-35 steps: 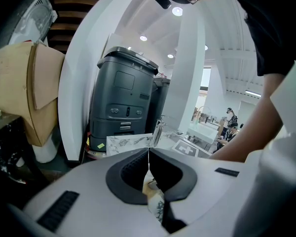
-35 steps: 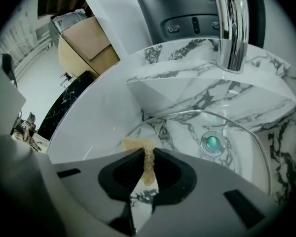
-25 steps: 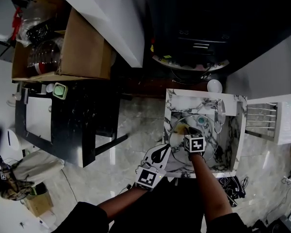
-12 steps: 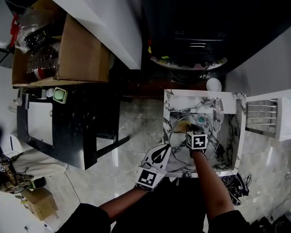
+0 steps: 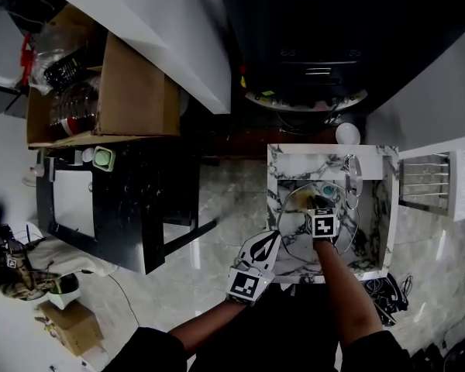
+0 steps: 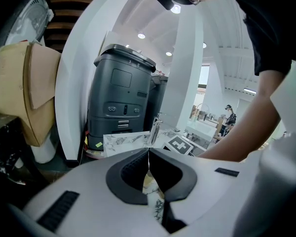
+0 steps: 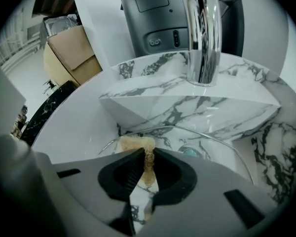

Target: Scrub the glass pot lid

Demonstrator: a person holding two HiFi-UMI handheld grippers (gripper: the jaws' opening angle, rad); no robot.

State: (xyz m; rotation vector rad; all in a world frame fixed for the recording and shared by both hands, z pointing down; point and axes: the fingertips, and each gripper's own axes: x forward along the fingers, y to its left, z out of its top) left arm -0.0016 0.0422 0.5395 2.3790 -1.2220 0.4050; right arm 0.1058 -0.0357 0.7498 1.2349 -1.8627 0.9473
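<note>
The glass pot lid (image 5: 342, 235) lies tilted in the marble sink (image 5: 275, 161). My left gripper (image 5: 275, 239) is at the sink's front left, and its jaws are shut on the lid's thin edge (image 6: 149, 157). My right gripper (image 5: 316, 205) reaches over the lid, shut on a tan scrub sponge (image 7: 135, 143) that presses against the glass. In the right gripper view the lid's metal rim (image 7: 222, 142) curves behind the sponge, and my right gripper (image 7: 148, 154) pinches the sponge's middle. A teal round piece (image 7: 190, 152) shows through the glass.
A chrome faucet (image 7: 200, 33) rises at the back of the sink. A dark grey machine (image 6: 118, 98) stands behind it. A wire dish rack (image 5: 425, 183) is at the right. A black table (image 5: 132, 200) and a cardboard box (image 5: 132, 91) stand to the left.
My right gripper with the sponge has slid a little to the right across the lid. The left gripper keeps its hold at the sink's front left.
</note>
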